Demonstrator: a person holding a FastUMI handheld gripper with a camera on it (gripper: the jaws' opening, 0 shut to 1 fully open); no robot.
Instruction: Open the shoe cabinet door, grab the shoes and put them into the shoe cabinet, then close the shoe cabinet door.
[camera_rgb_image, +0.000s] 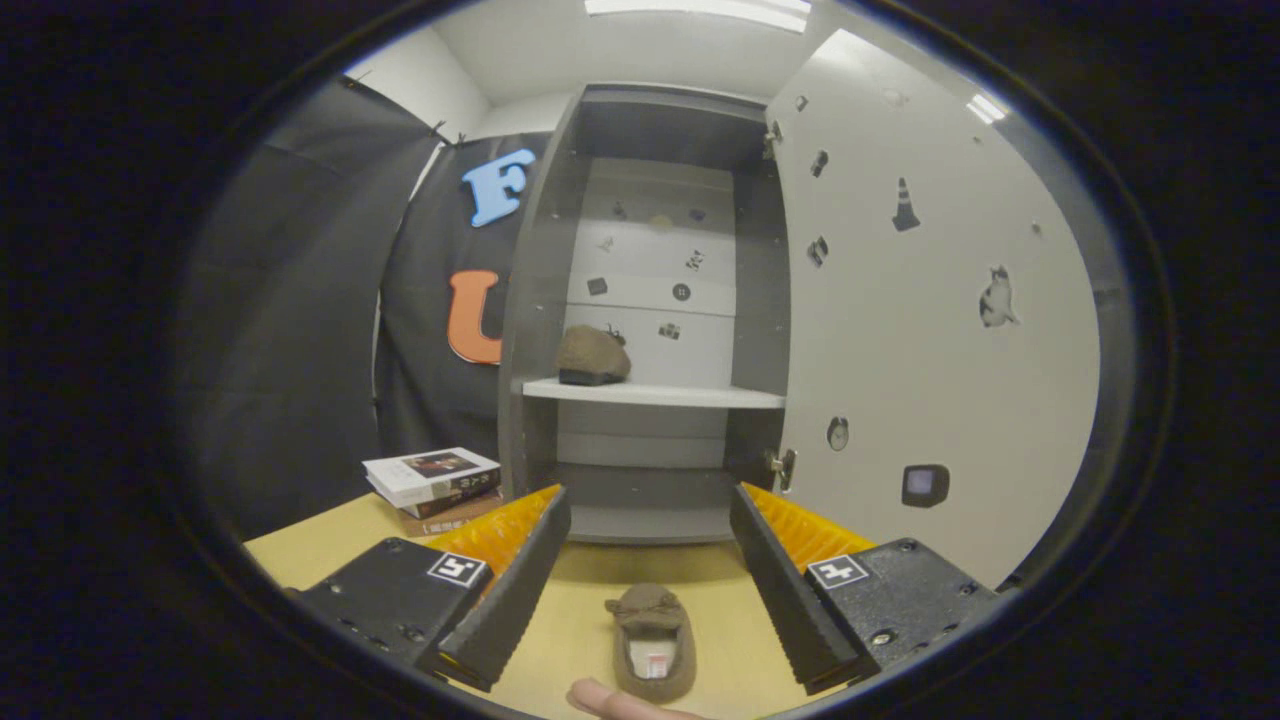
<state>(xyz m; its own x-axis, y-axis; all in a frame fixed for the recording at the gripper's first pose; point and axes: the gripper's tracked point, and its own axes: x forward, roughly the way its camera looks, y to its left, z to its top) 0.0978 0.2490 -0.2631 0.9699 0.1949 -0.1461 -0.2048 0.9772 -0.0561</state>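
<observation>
Jaws wide open, nothing held; gripper (650, 580) sits above the desk (320, 550) w/ the 2nd shoe (652, 640) lying between the fingers (510, 590), opening up, toe pointing toward the cabinet. A fingertip (610, 700) pokes in just behind the heel, touching or nearly so, can't tell. Step in hand, my read: grab this shoe. Do it well: drop straight down, keep shoe centred, close across the sides at mid-length rather than the soft toe bow, so it doesn't pivot when lifted. Wait for that finger to clear before closing. Books (432, 478) stacked beside the left finger, near the cabinet's left wall; not in the path. Beyond: shoe cabinet (540, 300) w/ door (900, 350) swung fully open to the right, 1st shoe (592, 356) already on the shelf (700, 396), left side. Free shelf space to its right, so aim there; lift high enough to clear the shelf lip and stay off the door hinges (782, 468). Door close comes after.
</observation>
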